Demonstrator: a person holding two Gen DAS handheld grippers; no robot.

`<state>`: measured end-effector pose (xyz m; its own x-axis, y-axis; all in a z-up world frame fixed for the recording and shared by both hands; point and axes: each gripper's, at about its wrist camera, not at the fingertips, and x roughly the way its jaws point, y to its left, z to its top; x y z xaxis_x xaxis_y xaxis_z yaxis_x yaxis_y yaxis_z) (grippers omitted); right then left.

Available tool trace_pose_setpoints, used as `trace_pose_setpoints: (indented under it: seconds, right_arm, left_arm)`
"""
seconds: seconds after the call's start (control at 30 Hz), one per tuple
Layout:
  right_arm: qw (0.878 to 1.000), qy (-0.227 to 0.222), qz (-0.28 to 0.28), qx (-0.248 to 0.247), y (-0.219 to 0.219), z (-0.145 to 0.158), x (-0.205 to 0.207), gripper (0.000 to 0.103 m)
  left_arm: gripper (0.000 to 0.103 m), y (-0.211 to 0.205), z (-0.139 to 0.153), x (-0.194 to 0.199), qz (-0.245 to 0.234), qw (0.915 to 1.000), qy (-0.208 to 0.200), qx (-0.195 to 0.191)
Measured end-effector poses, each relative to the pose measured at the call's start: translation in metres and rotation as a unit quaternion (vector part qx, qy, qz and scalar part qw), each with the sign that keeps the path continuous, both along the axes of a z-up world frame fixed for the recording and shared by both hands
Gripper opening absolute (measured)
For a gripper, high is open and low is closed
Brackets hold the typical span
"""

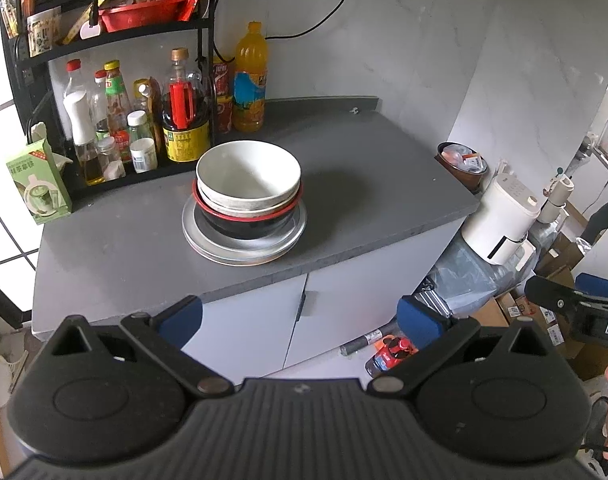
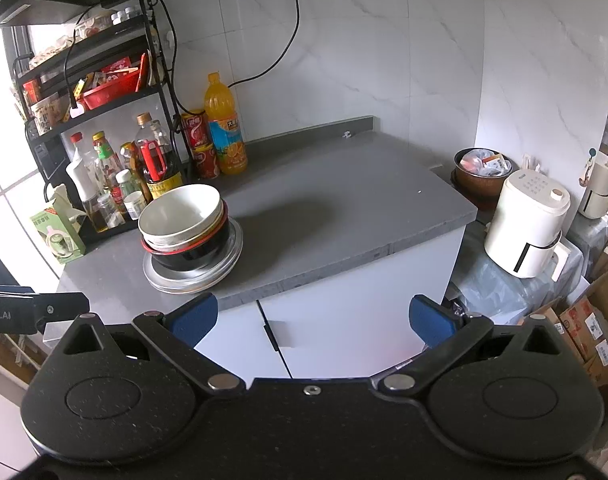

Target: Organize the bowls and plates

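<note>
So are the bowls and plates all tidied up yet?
It looks nearly done. The white bowl sits nested on top of other bowls, a black and red bowl lowest, on the metal plates, one pile on the grey counter. Nothing is in hand: the left gripper and right gripper are open and empty, back from the counter. No loose dishes show.
</note>
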<state>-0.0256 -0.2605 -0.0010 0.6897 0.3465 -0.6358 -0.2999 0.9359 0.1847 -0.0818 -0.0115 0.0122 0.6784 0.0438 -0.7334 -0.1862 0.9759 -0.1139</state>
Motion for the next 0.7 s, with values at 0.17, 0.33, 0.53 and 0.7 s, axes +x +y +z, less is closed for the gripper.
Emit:
trace_pose_setpoints:
  seconds: [0.17, 0.33, 0.53, 0.7]
  right_arm:
    - [1.000, 0.001, -0.002, -0.002, 0.002, -0.001, -0.001, 0.103]
    - [1.000, 0.003, -0.007, -0.001, 0.001, -0.002, 0.000, 0.103]
    - [1.000, 0.007, -0.009, -0.001, 0.000, -0.006, 0.003, 0.103]
    - [1.000, 0.011, -0.007, -0.001, -0.001, -0.007, 0.007, 0.103]
  left_arm:
    - [0.102, -0.002, -0.001, 0.002, -0.003, 1.0000, 0.002, 0.000]
    - [0.102, -0.005, -0.002, 0.006, -0.005, 1.0000, 0.006, 0.001]
    - [0.102, -0.005, -0.004, 0.012, -0.006, 0.9999, 0.009, -0.002]
    - [0.102, -0.008, -0.007, 0.016, -0.007, 0.9998, 0.016, -0.005]
